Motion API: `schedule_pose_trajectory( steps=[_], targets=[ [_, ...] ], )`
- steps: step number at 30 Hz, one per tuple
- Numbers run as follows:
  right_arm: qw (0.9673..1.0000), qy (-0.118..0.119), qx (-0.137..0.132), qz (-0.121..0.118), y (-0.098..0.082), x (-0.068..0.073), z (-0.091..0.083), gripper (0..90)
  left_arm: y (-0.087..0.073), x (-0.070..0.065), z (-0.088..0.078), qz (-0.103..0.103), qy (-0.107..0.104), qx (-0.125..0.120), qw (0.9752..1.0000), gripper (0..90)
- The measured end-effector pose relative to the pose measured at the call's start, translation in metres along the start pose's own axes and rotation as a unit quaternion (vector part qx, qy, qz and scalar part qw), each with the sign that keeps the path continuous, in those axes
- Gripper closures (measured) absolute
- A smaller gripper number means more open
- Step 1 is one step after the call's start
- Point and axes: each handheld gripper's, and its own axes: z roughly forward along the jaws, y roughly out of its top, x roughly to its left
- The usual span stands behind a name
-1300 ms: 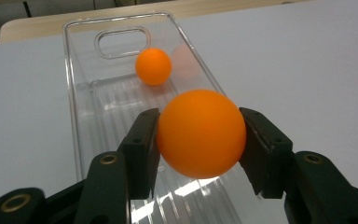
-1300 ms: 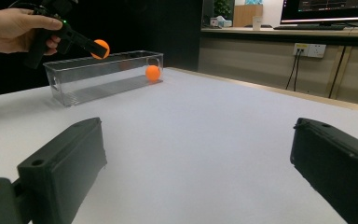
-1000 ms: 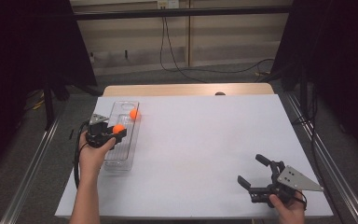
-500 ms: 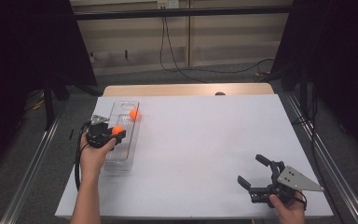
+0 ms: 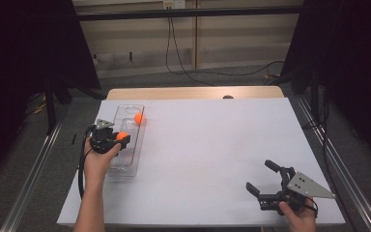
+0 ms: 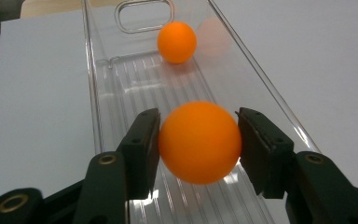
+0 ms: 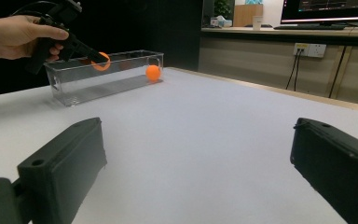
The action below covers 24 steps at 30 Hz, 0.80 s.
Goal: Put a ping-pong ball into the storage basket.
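Gripping orange ball point(image 6: 199, 142) over clear tray point(image 6: 95, 93): left gripper point(image 6: 198, 135) fingers | right gripper point(image 5: 266, 180) fingers spread wide, empty

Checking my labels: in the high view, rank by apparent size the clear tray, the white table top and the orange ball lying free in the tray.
1. White table top
2. Clear tray
3. Orange ball

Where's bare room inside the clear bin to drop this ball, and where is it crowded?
The ribbed floor of the clear bin lies bare between the held ball in the left gripper and the second ball at the far handle end. That far end is crowded. Outside, white table is bare across to the open right gripper.
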Motion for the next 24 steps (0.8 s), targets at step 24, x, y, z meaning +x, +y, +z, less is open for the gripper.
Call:
schedule_pose_trajectory(
  steps=[24],
  targets=[
    [1.0, 0.001, -0.001, 0.0, -0.0001, -0.001, -0.002, 2.3, 0.0023, -0.004, -0.005, -0.009, 0.01, -0.019, 0.9997, 24.4]
  ],
)
